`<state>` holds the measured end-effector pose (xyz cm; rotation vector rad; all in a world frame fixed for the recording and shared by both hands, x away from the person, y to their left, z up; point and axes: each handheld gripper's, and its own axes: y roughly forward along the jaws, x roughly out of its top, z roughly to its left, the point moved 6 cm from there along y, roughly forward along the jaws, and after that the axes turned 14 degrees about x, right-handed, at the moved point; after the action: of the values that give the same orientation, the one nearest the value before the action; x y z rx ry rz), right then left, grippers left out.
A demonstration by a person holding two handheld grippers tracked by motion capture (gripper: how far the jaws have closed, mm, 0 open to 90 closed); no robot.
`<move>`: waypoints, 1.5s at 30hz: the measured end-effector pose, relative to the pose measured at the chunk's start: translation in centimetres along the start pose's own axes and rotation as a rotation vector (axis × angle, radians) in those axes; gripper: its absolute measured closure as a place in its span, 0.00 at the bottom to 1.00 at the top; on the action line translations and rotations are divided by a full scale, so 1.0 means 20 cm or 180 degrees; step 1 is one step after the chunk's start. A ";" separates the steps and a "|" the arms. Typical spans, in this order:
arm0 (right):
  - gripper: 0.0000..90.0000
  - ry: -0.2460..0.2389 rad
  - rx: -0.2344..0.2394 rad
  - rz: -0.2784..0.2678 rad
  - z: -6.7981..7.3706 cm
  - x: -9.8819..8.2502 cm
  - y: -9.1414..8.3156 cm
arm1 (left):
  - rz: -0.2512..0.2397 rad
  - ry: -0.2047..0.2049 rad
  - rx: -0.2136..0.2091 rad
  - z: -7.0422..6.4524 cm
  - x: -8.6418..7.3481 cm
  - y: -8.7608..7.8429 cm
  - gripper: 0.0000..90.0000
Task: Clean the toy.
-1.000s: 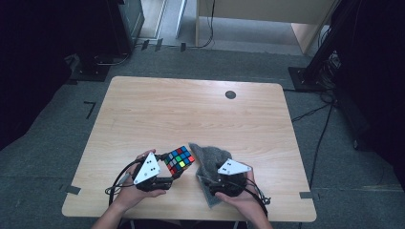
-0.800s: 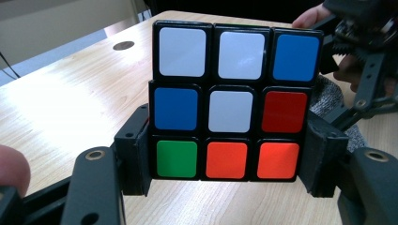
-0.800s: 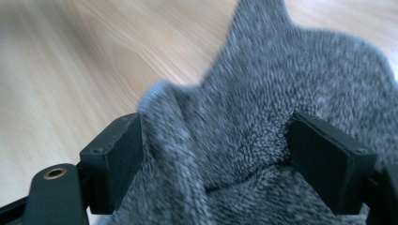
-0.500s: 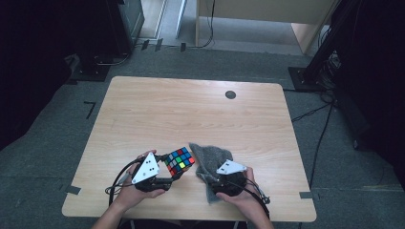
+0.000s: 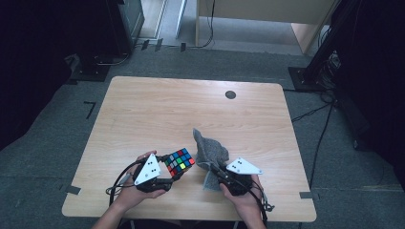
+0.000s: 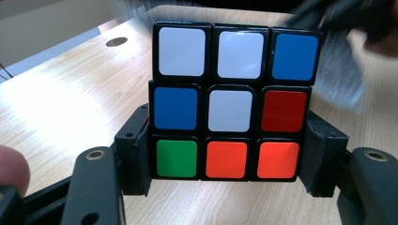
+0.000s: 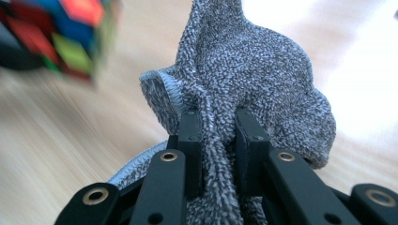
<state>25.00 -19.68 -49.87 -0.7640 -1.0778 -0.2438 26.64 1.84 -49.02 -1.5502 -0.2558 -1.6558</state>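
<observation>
My left gripper (image 5: pixel 173 172) is shut on a colour cube (image 5: pixel 179 161), held just above the table near its front edge. In the left gripper view the cube (image 6: pixel 230 101) sits between both jaws, showing white, blue, red, orange and green squares. My right gripper (image 5: pixel 216 171) is shut on a grey cloth (image 5: pixel 210 150), which stands bunched up right of the cube. In the right gripper view the cloth (image 7: pixel 244 79) is pinched between the two jaws and rises above them, with the cube (image 7: pixel 61 33) blurred at the upper left.
The wooden table (image 5: pixel 157 109) has a dark round hole (image 5: pixel 230 94) near its far edge. Dark stands and cables lie on the grey floor around it. Tape marks sit at the table's front corners.
The right gripper has lifted the cloth and shifted it a little, so it now stands taller beside the cube. The left gripper and cube have stayed nearly still.
</observation>
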 end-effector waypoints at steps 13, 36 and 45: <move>0.84 -0.0083 0.0764 -0.0618 0.32 0.20 -0.08 | 0.0018 0.0339 -0.0179 -0.18 0.01 0.03 0.38; 0.83 0.0064 0.0553 -0.0488 0.29 0.15 -0.04 | 0.0032 0.0352 -0.0155 -0.17 0.03 0.02 0.38; 0.83 0.0463 0.0410 -0.0495 0.14 0.08 -0.03 | -0.0049 0.0289 -0.0135 -0.16 0.06 -0.01 0.38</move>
<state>23.48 -17.89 -47.54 -0.5395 -1.0054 -0.3532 24.42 -0.59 -48.57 -1.5029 -0.1859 -1.7489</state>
